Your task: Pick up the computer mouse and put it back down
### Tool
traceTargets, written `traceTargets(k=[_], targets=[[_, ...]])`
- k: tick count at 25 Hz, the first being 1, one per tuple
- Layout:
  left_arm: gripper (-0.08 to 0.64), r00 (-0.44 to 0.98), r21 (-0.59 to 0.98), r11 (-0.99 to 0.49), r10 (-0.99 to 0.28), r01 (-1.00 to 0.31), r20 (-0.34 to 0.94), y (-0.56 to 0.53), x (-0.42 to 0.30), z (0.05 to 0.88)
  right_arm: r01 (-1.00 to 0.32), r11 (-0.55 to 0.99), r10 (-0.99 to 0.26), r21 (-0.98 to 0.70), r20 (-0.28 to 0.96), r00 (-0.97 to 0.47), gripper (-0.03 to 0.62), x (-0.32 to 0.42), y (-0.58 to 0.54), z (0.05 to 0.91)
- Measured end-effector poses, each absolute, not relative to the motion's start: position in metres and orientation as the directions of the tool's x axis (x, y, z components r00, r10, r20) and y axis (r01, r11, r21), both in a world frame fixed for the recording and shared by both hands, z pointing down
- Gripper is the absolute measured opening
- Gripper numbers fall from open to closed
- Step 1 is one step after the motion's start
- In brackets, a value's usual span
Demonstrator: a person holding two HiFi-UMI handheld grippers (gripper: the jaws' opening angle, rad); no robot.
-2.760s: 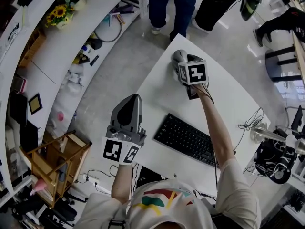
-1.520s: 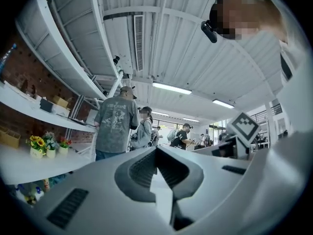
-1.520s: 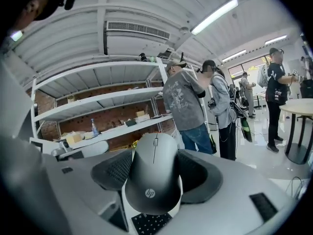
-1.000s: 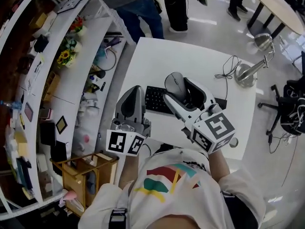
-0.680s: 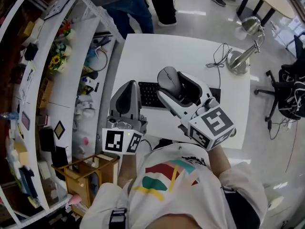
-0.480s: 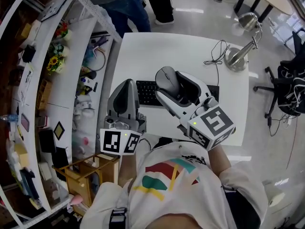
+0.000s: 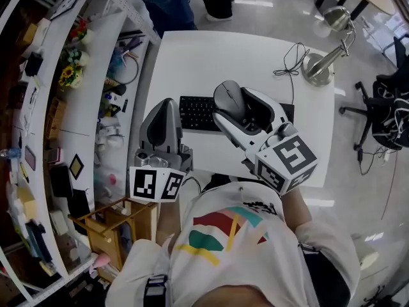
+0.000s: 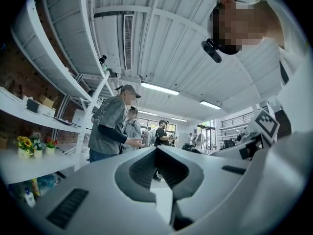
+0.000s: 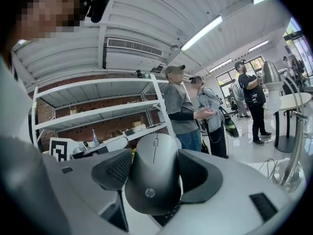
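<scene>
A grey computer mouse [image 7: 229, 96] is held in the air over the black keyboard [image 7: 195, 112] on the white table [image 7: 211, 62]. My right gripper [image 7: 232, 104] is shut on the mouse, one pad on each side. In the right gripper view the mouse [image 9: 154, 180] fills the gap between the pads of the right gripper [image 9: 154, 173], its wheel end pointing away. My left gripper [image 7: 167, 104] hovers at the table's near left edge, jaws together and empty. The left gripper view shows the left gripper [image 8: 156, 151] with its tips meeting and nothing held.
A desk lamp [image 7: 319, 69] and a loose cable [image 7: 291, 59] sit at the table's far right. White shelves [image 7: 83, 94] crowded with small items curve along the left. A chair [image 7: 386, 120] stands to the right. People [image 9: 178, 109] stand beyond the table.
Earlier the right gripper reached to the table's far edge with the mouse; it now holds the mouse close to the body above the keyboard. The left gripper has stayed put.
</scene>
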State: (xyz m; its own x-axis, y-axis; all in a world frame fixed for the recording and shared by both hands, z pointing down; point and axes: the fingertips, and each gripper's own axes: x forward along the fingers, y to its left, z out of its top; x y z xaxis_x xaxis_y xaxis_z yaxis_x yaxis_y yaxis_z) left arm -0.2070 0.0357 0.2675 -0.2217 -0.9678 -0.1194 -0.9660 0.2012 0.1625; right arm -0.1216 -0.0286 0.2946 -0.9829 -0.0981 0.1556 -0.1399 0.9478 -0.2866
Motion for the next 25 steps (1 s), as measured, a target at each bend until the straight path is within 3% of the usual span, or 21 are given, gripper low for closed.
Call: traceTargets(k=[11, 20, 25], targets=[[0.046, -0.061, 0.204, 0.042, -0.994, -0.978, -0.088, -0.012, -0.168, 0.287, -0.402, 0.867, -0.327, -0.295, 0.271, -0.905, 0.304, -0.042, -0.082, 0.335], [0.046, 0.152, 0.227, -0.153, -0.988, -0.962, -0.019, -0.077, -0.092, 0.327, -0.664, 0.71, -0.541, -0.236, 0.422, -0.728, 0.304, 0.063, -0.136, 0.402], [0.046, 0.268, 0.236, -0.251, -0.963, -0.939, 0.039, -0.096, -0.05, 0.357, -0.763, 0.598, -0.578, -0.247, 0.527, -0.623, 0.304, 0.111, -0.158, 0.471]])
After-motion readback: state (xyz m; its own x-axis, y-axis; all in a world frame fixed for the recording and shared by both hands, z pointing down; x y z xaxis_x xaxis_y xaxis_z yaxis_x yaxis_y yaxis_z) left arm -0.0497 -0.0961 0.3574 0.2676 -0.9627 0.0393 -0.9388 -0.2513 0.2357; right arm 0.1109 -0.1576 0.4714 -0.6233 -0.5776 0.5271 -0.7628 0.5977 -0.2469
